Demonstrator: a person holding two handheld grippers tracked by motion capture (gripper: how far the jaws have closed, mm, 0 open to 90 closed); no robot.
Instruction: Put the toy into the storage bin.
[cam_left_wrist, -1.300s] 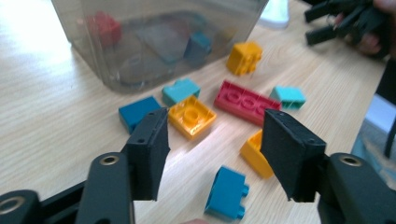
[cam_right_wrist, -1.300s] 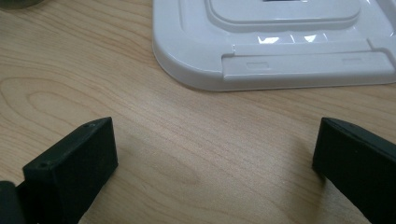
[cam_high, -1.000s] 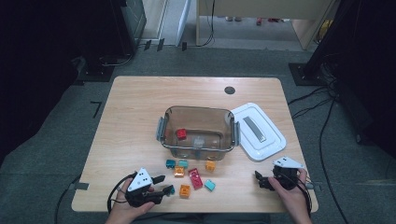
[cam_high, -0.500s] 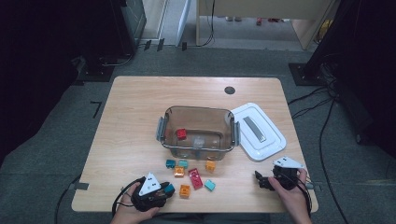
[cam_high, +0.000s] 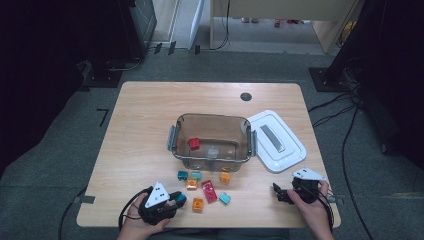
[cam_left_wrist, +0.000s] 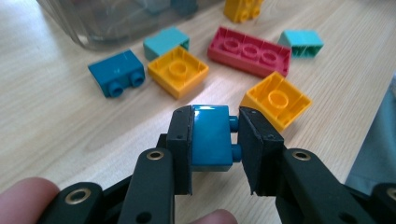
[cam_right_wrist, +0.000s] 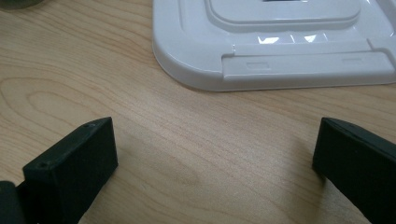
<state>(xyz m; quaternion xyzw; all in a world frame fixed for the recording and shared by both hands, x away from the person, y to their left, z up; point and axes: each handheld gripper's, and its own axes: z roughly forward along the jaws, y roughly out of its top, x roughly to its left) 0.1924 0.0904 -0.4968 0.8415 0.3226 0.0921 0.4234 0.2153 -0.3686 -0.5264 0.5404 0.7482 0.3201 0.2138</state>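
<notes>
My left gripper (cam_left_wrist: 215, 125) is shut on a dark blue brick (cam_left_wrist: 210, 140), studs against the right pad; its jaws have just been closing on it. In the high view this gripper (cam_high: 176, 200) lies at the table's front edge, left of a scatter of loose bricks. Among them are an orange brick (cam_left_wrist: 178, 71), a second orange brick (cam_left_wrist: 276, 99), a red brick (cam_left_wrist: 250, 50) and another blue one (cam_left_wrist: 116, 72). My right gripper (cam_high: 278, 194) rests at the front right, open, its jaws (cam_right_wrist: 215, 154) wide apart over bare wood.
A clear tub (cam_high: 212, 122) sits mid-table with a red brick (cam_high: 194, 144) and a pale brick (cam_high: 213, 151) inside. Its white lid (cam_high: 277, 141) lies to the right, just ahead of my right gripper. The table's front edge is close beneath both hands.
The left gripper's jaws have closed onto the dark blue brick, with the hand shifting slightly towards the bricks. The right gripper has stayed where it was.
</notes>
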